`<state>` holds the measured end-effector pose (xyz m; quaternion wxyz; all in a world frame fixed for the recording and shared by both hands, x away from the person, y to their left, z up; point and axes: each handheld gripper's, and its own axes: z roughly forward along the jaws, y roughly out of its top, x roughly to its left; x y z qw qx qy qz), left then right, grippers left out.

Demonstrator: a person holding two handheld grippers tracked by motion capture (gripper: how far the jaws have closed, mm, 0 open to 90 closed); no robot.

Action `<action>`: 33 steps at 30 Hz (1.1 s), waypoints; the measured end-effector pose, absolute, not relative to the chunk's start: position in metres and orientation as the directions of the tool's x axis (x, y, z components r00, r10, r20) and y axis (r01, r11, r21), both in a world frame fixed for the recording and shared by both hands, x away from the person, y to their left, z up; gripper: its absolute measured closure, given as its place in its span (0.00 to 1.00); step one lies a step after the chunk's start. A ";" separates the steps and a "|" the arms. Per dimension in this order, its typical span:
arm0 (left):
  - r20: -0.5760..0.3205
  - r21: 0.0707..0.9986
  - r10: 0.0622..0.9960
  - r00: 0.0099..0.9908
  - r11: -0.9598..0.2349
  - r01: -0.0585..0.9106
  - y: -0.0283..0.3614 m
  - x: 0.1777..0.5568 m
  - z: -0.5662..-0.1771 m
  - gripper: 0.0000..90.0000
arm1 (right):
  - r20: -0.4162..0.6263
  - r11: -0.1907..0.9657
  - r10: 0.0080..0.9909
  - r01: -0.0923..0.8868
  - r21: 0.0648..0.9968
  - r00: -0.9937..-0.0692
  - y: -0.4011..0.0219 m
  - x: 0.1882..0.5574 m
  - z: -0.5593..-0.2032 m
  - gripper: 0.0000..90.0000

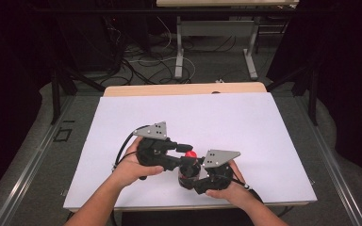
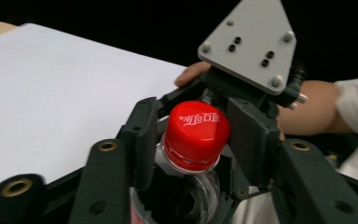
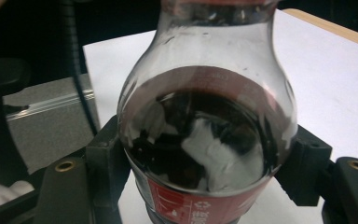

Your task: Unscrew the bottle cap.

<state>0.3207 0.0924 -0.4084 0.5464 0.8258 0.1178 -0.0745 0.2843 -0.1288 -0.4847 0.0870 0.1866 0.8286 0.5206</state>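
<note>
The bottle [image 3: 205, 140] stands upright near the front edge of the white table [image 1: 245, 122], long axis vertical, red cap [image 2: 196, 133] pointing up; it is a smooth, rounded, clear plastic body part-filled with dark liquid, so judge it moderately heavy, slippery and liable to dent under a hard squeeze. Your right gripper [image 1: 191, 179] is clamped on the body just above the red label, which is the firmest place to brace it. Your left gripper [image 2: 193, 140] has its jaws closed on the cap, the ribbed part that offers the surest purchase.
</note>
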 end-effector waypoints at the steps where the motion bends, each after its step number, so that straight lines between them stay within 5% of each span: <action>1: -0.250 0.888 0.118 0.961 -0.367 0.276 0.092 0.320 -0.409 0.66 | 0.052 0.387 0.396 0.219 0.896 -0.917 -0.129 0.284 -0.485 0.33; 8: -0.155 0.894 0.313 0.937 -0.360 0.268 0.082 0.301 -0.406 0.67 | 0.043 0.380 0.470 0.246 0.892 -0.881 -0.128 0.285 -0.485 0.33; 13: -0.101 0.900 0.578 0.810 -0.293 0.322 0.062 0.278 -0.409 0.68 | 0.000 0.379 0.586 0.275 0.883 -0.810 -0.126 0.284 -0.486 0.33; 17: -0.069 0.907 0.655 0.752 -0.273 0.321 0.050 0.268 -0.413 0.68 | -0.019 0.383 0.638 0.296 0.875 -0.770 -0.123 0.284 -0.488 0.32; 23: -0.066 0.902 0.595 0.801 -0.308 0.303 0.055 0.272 -0.411 0.56 | 0.002 0.378 0.603 0.288 0.880 -0.798 -0.129 0.287 -0.488 0.32; 27: -0.114 0.908 0.447 0.887 -0.317 0.276 0.070 0.284 -0.403 0.49 | 0.054 0.364 0.541 0.292 0.884 -0.839 -0.133 0.289 -0.486 0.33; 33: -0.134 0.897 0.254 0.958 -0.380 0.227 0.081 0.296 -0.397 0.52 | 0.058 0.381 0.425 0.237 0.894 -0.903 -0.131 0.284 -0.481 0.32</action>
